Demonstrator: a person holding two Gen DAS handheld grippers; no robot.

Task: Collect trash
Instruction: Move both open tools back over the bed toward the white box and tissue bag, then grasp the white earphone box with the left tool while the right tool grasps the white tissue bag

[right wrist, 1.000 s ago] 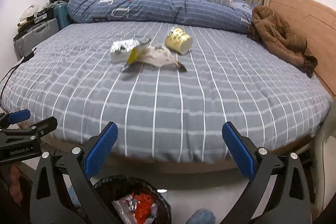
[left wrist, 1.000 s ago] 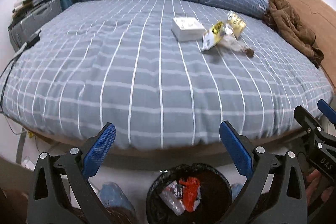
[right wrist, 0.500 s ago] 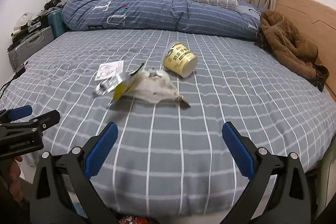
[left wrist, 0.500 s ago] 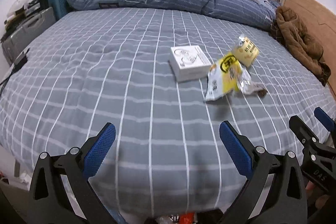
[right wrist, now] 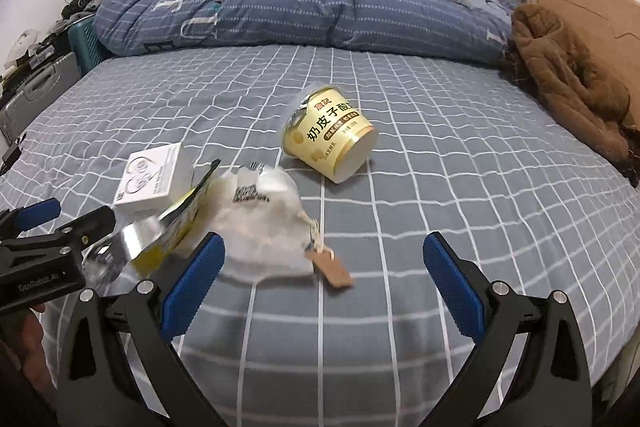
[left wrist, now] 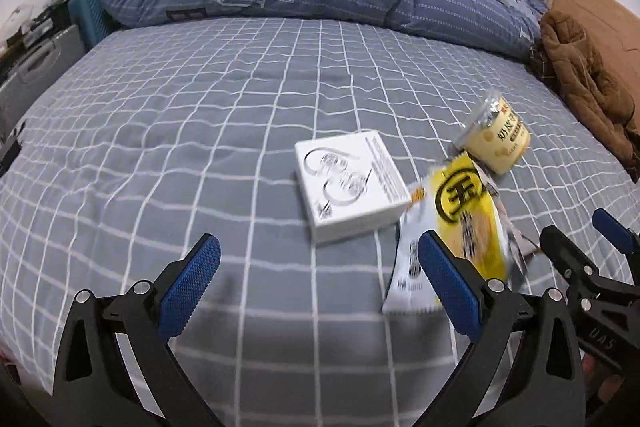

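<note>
Both spread, empty claws, left claw (left wrist: 320,283) and right claw (right wrist: 324,283), now hover nearer the grey checked bed (left wrist: 200,131), facing white cardboard box (left wrist: 348,187), yellow foil wrapper (left wrist: 468,219) and yellow paper cup (right wrist: 330,137).

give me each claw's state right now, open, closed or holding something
Left claw: open, holding nothing, above the bed short of the white box.
Right claw: open, holding nothing, near the clear bag.
</note>
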